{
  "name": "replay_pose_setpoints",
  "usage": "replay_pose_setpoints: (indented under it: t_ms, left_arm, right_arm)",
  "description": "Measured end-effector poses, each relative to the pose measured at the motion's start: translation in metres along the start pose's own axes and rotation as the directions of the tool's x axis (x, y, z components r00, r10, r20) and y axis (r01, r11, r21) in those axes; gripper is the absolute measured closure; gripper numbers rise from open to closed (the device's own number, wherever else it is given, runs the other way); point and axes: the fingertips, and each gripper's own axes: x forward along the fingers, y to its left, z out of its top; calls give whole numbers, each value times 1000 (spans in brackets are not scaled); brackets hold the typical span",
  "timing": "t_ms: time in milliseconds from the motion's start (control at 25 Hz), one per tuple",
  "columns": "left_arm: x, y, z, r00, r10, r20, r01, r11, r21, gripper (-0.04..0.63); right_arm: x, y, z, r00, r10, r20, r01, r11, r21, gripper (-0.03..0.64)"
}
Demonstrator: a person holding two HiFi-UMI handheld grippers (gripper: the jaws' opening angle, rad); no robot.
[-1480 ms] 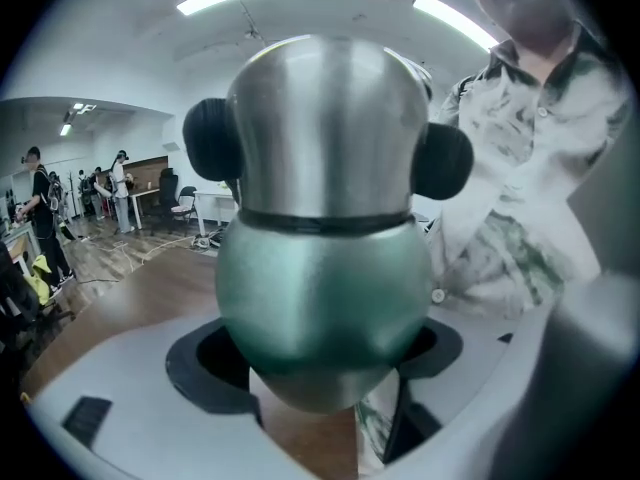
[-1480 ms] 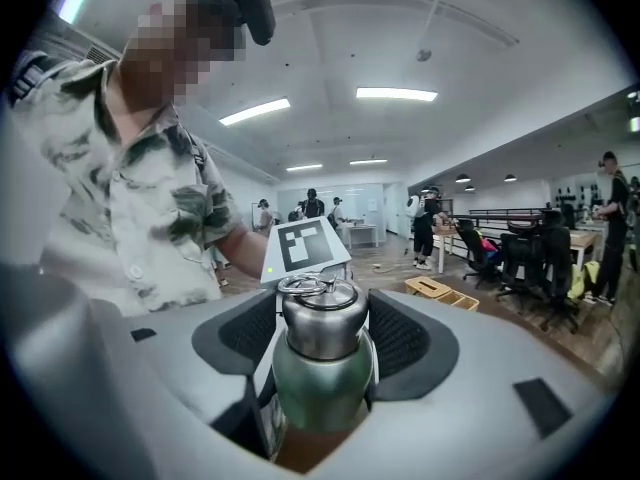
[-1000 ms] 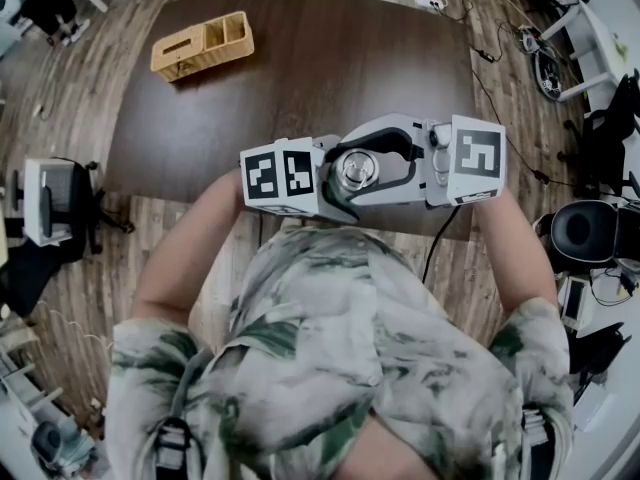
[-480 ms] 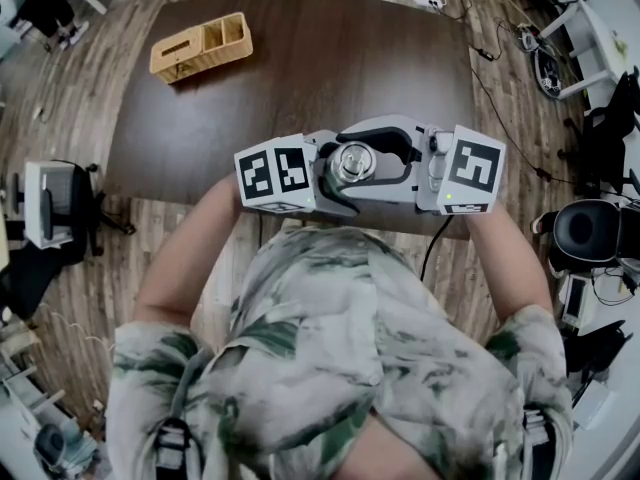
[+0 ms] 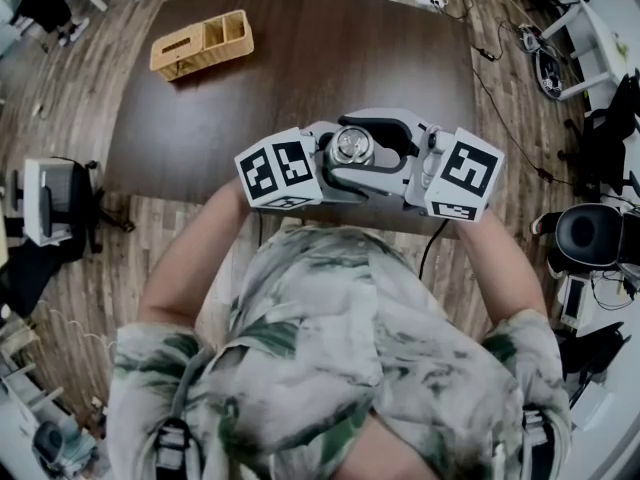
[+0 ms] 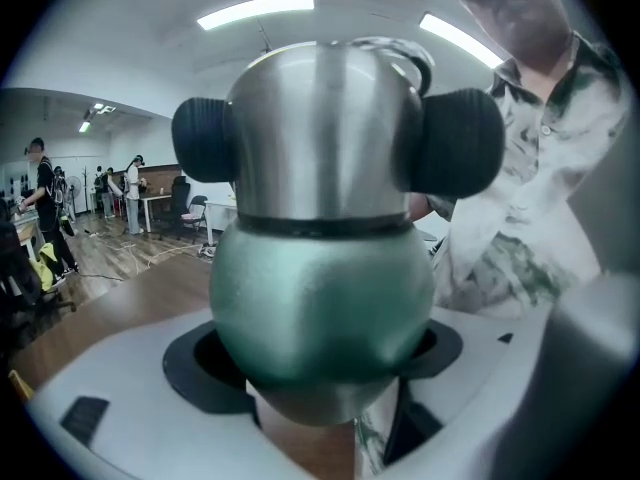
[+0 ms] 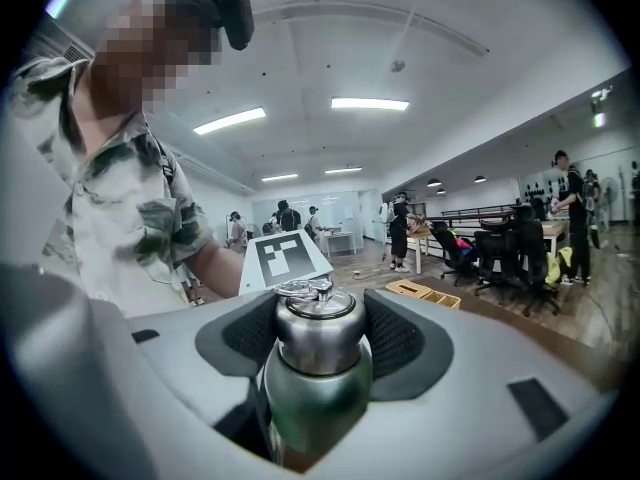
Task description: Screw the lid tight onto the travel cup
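The travel cup is held up over the table between both grippers. Its green body (image 6: pixel 322 303) sits between the jaws of my left gripper (image 6: pixel 320 358), which is shut on it. The steel lid (image 6: pixel 325 133) sits on top of the body; the right gripper's black pads (image 6: pixel 462 140) press on its two sides. In the right gripper view the lid (image 7: pixel 316 330) with its ring handle fills the gap of my right gripper (image 7: pixel 320 336), with the green body (image 7: pixel 312 400) below. From the head view I see the lid's top (image 5: pixel 353 145) between the left gripper (image 5: pixel 338 170) and right gripper (image 5: pixel 362 140).
A dark brown table (image 5: pixel 300 58) lies under the grippers, its near edge just in front of the person. A wicker basket (image 5: pixel 202 44) stands at its far left. Office chairs, cables and other people stand around the room.
Both grippers and the cup have moved a little away from the person, further over the table. The right gripper's marker cube has tilted, and the left one has turned slightly.
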Motion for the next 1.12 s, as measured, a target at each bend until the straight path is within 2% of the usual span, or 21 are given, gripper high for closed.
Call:
replay_pose_setpoints:
  t_ms: [200,360,560,680,1000,1120]
  left_arm:
    - [-2,9,-2,999,43,4,-43,999,-14,207]
    - [-2,10,0,998,56,3,-56,998,6,206]
    - [-1,6,-7,998,32,-45,-31,999,26,206]
    - [-1,0,-9,999,-1,-49,3,999,32,206]
    - [-1,-23,-9,991,-118,-61,123,989,76,206]
    - [-1,-23,-5,990,-127,-62,132,988,86,206]
  right_arm:
    - [6,-8,0,998,-65,1,65,998,5,339]
    - [3,-6,1,999,-54,7,54,999,-6,339]
    - [-1,-2,-5,999,23,-25,-24,1000,-19,336]
    - [-2,5,-6,996,85,-40,-86,996,-26,325]
    - [-5,22,-12,960,250,-124,-260,963,-68,311]
    - [-5,24,-9,953,274,-127,-285,956,-72,337]
